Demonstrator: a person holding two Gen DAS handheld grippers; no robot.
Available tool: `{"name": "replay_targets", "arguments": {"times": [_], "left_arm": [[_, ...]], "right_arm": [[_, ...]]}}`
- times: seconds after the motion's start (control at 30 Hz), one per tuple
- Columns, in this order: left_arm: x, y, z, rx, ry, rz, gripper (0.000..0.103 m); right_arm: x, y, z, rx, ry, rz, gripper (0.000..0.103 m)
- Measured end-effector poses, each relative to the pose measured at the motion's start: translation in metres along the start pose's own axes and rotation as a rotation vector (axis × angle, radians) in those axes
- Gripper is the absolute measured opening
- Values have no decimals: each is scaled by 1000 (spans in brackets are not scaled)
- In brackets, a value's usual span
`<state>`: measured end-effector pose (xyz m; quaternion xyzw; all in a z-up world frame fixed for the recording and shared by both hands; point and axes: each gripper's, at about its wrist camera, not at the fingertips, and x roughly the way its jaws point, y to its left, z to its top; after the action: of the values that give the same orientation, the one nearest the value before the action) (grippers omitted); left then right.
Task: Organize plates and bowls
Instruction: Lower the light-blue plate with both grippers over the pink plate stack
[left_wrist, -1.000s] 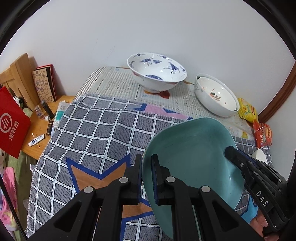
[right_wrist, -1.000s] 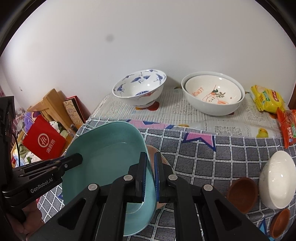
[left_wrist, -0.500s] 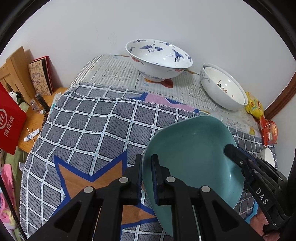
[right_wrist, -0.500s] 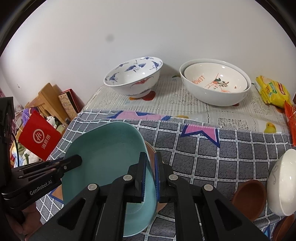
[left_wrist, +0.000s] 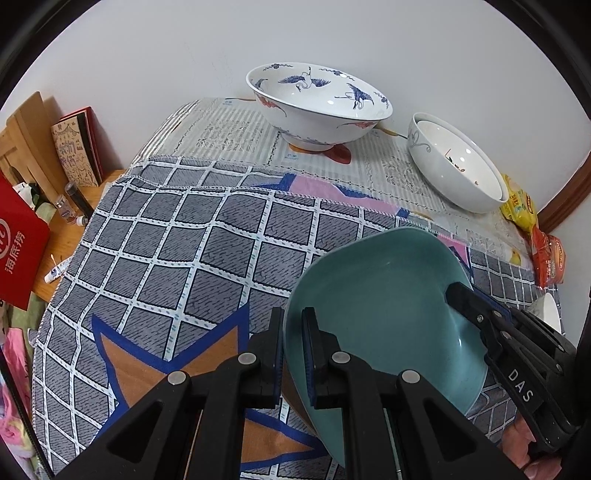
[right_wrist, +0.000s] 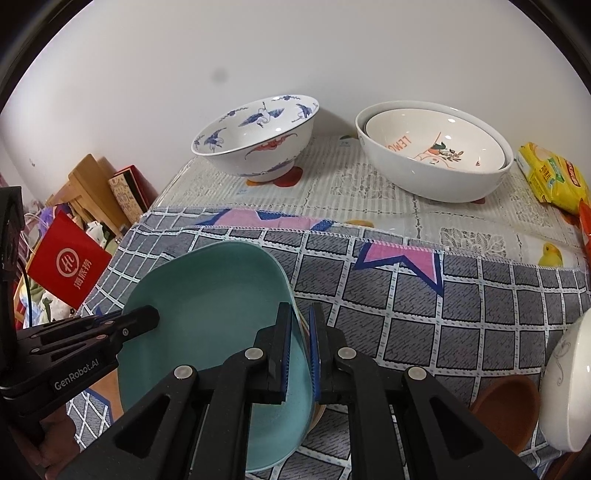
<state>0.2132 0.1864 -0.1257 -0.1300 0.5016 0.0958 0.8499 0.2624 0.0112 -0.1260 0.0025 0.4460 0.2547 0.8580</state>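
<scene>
A teal plate (left_wrist: 376, 295) (right_wrist: 207, 295) hangs tilted just above the checked cloth (left_wrist: 177, 236), held by opposite rims. My left gripper (left_wrist: 293, 332) is shut on its left rim. My right gripper (right_wrist: 301, 332) is shut on its right rim. Each gripper also shows in the other's view: the right gripper (left_wrist: 476, 314) and the left gripper (right_wrist: 140, 321). A tan edge (right_wrist: 318, 410) peeks out from under the plate; what it belongs to is hidden. At the back stand a blue-and-white crane bowl (left_wrist: 317, 96) (right_wrist: 258, 136) and two nested white bowls (left_wrist: 458, 162) (right_wrist: 432, 155).
A white bowl (right_wrist: 569, 384) and a small brown dish (right_wrist: 506, 410) sit at the right edge of the cloth. Yellow and orange snack packs (right_wrist: 550, 177) lie at the back right. Left of the table are a red bag (left_wrist: 18, 251), books and wooden boards.
Both grippers have sunk toward the cloth with the teal plate between them, and the far bowls look nearer. Both grips on the plate hold unchanged.
</scene>
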Motion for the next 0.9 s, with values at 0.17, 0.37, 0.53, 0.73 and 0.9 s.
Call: {"name": "replay_targets", "arguments": {"times": [0.17,0.37,0.53,0.73,0.9], "left_arm": [[3,-2,-1,6,11,0,10],[4,-2,-3,1,19,0,10],[-1,0,-6,5,23,3,10],[-17,3,-11,18,-2,26,10],[-33,-2,-15,34,-19,24,10]], "right_arm": [[8,-2,2,-6,10,-3,11],[14,-4,1,1,20,-3,13],[17,-1,1,2,28,-2,16],[3,0,0,11,15,4,16],[-23,1,-3,6,-15,-5,17]]}}
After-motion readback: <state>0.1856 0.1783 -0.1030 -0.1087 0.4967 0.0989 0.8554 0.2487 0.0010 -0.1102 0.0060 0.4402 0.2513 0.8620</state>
